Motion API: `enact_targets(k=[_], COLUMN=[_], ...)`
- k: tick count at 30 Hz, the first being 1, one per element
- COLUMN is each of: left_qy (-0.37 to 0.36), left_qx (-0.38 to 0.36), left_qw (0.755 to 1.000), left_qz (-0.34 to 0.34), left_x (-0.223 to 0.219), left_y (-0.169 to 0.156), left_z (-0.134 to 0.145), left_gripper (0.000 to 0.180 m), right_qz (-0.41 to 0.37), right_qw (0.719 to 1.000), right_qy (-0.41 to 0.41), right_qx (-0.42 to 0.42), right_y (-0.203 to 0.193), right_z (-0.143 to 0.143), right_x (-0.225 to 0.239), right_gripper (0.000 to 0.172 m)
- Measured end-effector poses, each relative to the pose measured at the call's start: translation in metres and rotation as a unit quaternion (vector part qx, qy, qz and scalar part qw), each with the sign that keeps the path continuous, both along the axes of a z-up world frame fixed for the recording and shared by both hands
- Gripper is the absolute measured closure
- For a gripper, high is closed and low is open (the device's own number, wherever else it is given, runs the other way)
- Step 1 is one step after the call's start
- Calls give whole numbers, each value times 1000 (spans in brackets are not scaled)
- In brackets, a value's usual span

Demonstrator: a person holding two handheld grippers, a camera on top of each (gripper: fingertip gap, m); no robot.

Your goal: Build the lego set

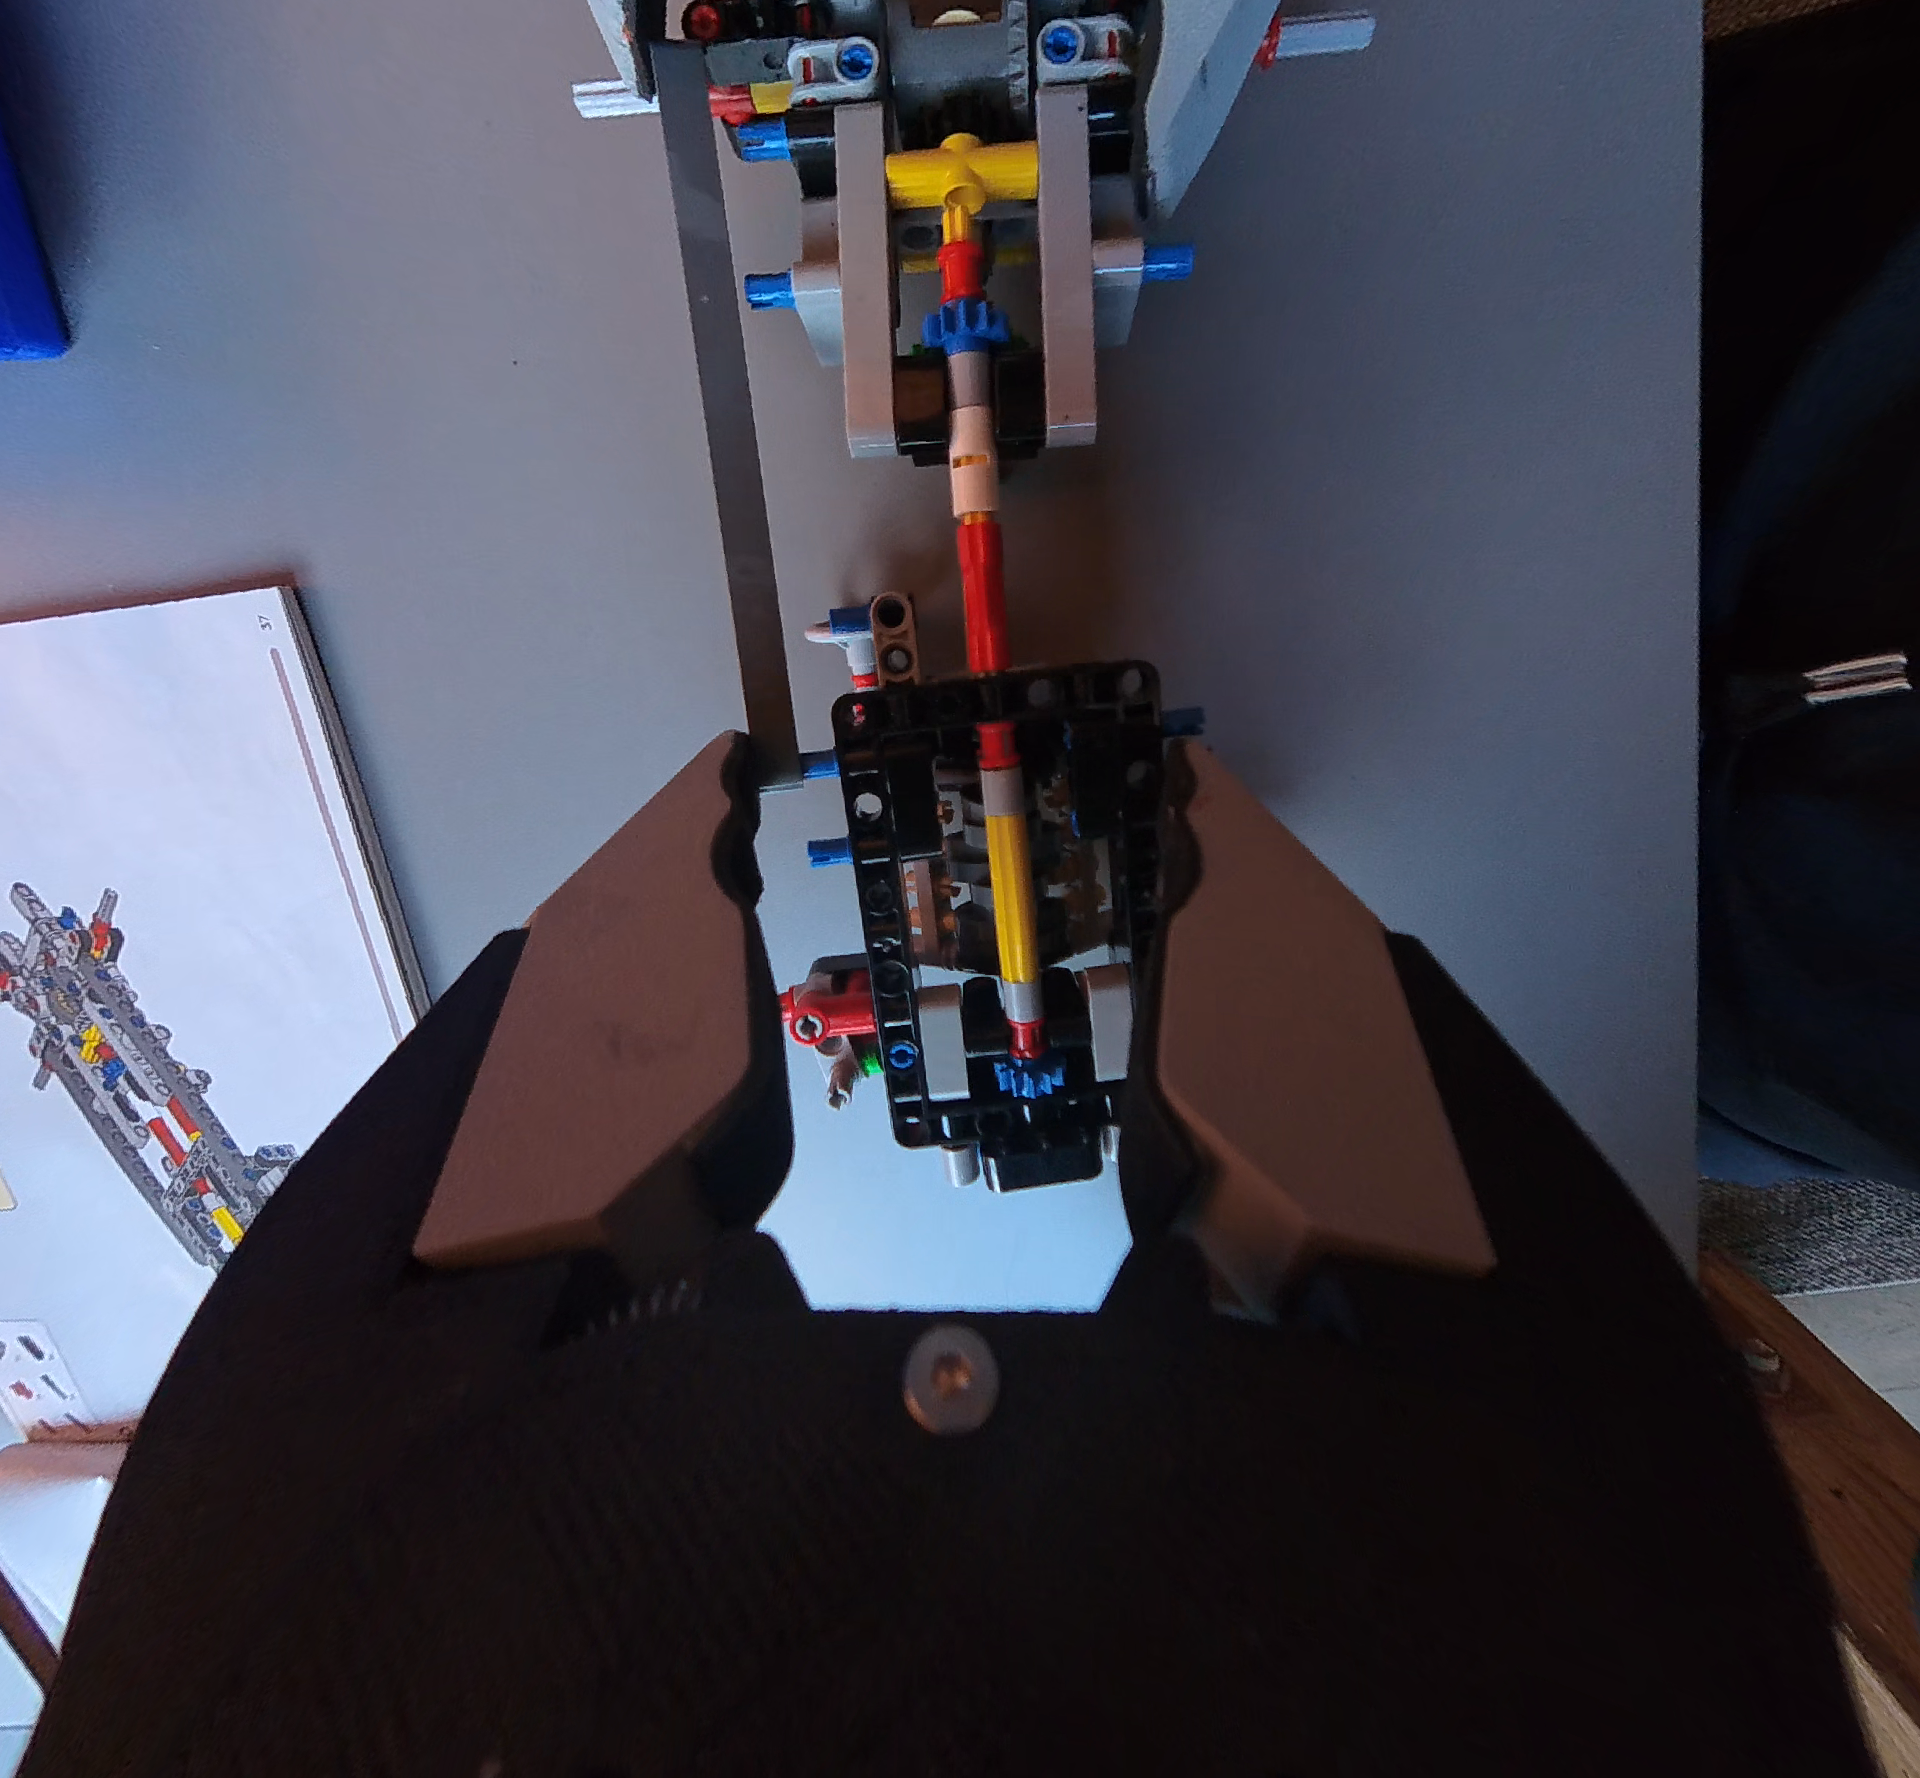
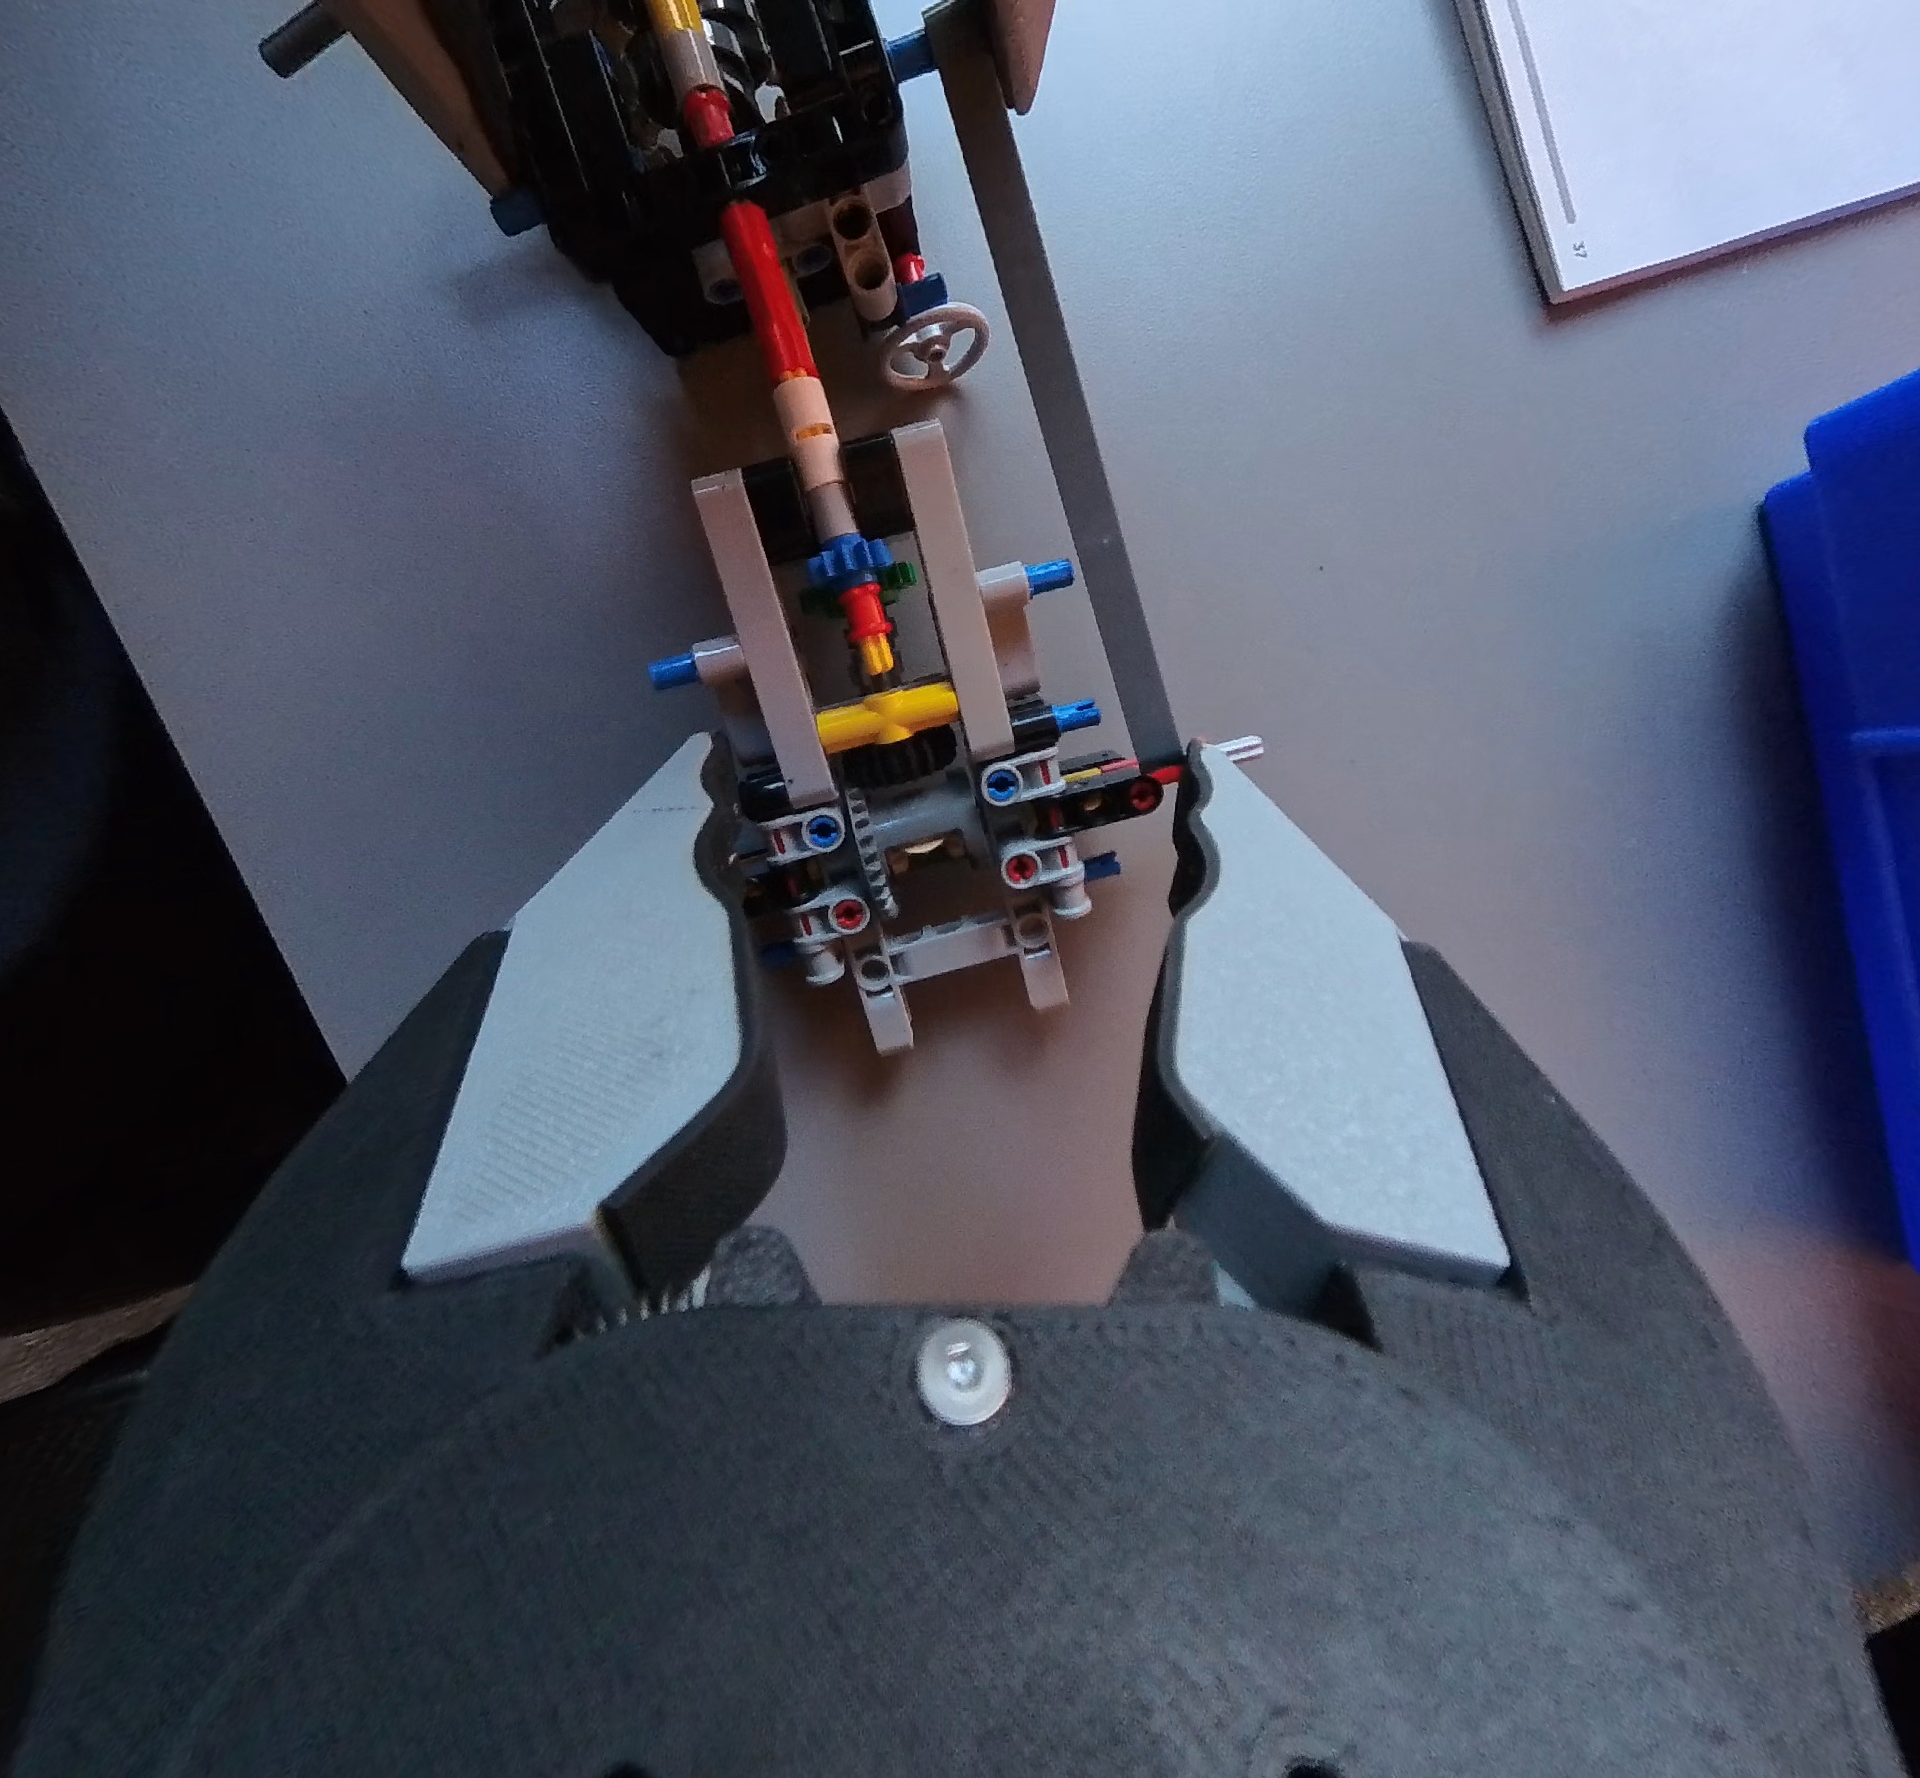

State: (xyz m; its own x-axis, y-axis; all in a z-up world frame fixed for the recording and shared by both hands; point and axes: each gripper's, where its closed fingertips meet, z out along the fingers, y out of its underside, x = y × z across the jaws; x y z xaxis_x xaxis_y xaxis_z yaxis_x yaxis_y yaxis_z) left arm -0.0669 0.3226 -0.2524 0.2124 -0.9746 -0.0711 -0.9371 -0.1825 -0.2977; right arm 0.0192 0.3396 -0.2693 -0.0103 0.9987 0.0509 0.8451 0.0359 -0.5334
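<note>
A long toy-brick chassis lies on the grey table (image 1: 1403, 481). It has a black frame end (image 1: 997, 897), a red and yellow shaft (image 1: 982, 596) and a grey gear end (image 1: 966, 14). My left gripper (image 1: 961, 793) is shut across the black frame end: one brown finger (image 1: 623, 980) presses the long dark grey beam (image 1: 727, 440) pinned to the frame's side, and the other presses the frame's far side. My right gripper (image 2: 951, 814) straddles the grey gear end (image 2: 914, 845). Its grey fingers (image 2: 603, 1032) sit close on both sides without clamping it.
An open instruction booklet (image 1: 177, 897) lies to the left of the left gripper and also shows in the right wrist view (image 2: 1704, 45). A blue bin (image 2: 1860, 793) stands at the table's side. The table edge (image 1: 1699, 585) runs close on the right, with a dark floor beyond. One gripper's finger ends stand about 10 cm off the other's.
</note>
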Motion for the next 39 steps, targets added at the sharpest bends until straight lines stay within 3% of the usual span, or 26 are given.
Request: enact_targets(k=[10,31,37,39], left_qy=[-1,13,-3,-2], left_qx=[-8,-10,-45,-33], left_qw=[1000,1000,999,999], left_qz=[1,17,16,29], left_x=[1,-2,1,-1], left_y=[2,2,-8,-3], left_z=[2,1,-5,-3], left_gripper=[103,103,108,110], right_qz=[19,59,115,114], right_qw=[1000,993,982,987], right_qy=[0,-89,-120,-110], right_qx=[-16,-58,-86,-28], right_y=[-3,-7,-26,-16], right_z=[-4,-4,-17,-16], right_x=[1,2,2,-2], right_gripper=[93,93,100,102])
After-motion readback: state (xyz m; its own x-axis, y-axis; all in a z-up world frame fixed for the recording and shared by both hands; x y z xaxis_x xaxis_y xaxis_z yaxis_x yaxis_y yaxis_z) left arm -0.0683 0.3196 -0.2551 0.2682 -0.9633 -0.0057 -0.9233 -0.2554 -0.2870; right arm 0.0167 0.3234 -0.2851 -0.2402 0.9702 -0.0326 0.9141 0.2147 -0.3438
